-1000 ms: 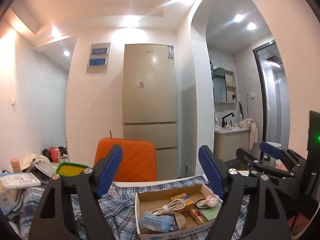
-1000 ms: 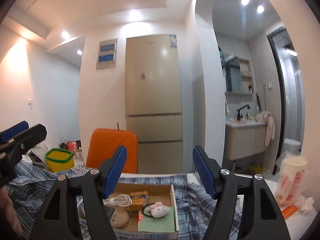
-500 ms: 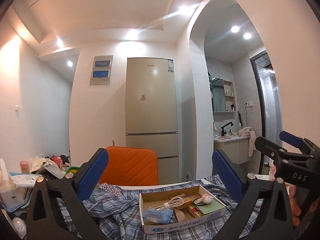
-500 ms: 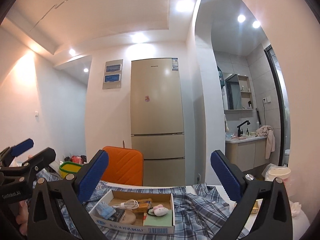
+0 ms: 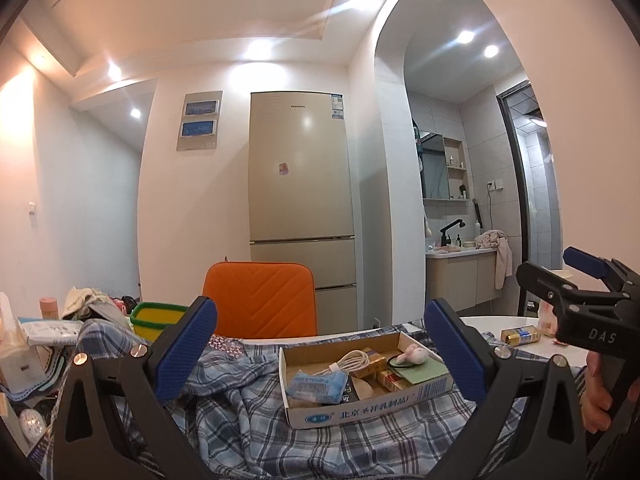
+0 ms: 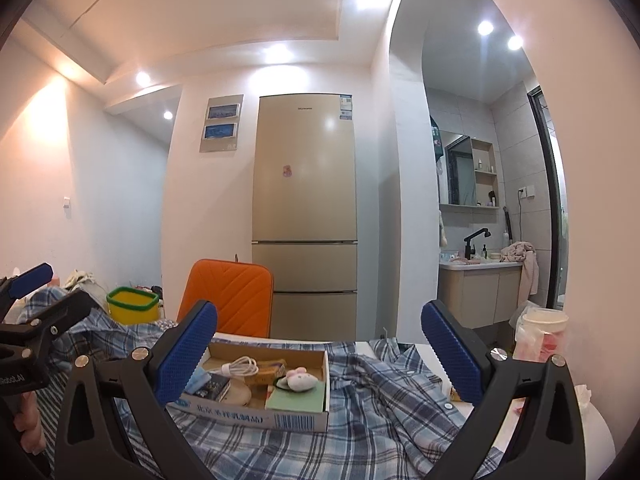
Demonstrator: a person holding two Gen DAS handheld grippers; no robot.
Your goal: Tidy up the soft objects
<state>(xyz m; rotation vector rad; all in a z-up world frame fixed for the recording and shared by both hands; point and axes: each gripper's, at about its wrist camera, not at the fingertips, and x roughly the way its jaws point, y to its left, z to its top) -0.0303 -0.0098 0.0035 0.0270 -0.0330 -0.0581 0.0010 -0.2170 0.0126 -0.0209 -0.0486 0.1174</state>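
Note:
A crumpled blue plaid shirt (image 5: pixel 248 408) (image 6: pixel 384 408) lies spread over the white table. A shallow cardboard box (image 5: pixel 372 400) (image 6: pixel 256 416) sits on it, holding a white cable, a small pink plush, a blue packet and small packs. My left gripper (image 5: pixel 320 344) is open and empty, held above the shirt in front of the box. My right gripper (image 6: pixel 320 344) is open and empty, above the shirt just right of the box. Each gripper shows at the edge of the other's view: the right gripper in the left wrist view (image 5: pixel 588 300), the left gripper in the right wrist view (image 6: pixel 32 320).
An orange chair back (image 5: pixel 260 300) stands behind the table, with a tall fridge (image 5: pixel 300 200) beyond. A yellow bin with a green rim (image 6: pixel 132 308) and clutter sit at the left. A plastic-wrapped cup (image 6: pixel 540 336) and a small gold can (image 5: pixel 520 336) stand at the table's right.
Both grippers have opened wider and pulled back and up, so more of the table, shirt and box shows. The box and shirt have not moved.

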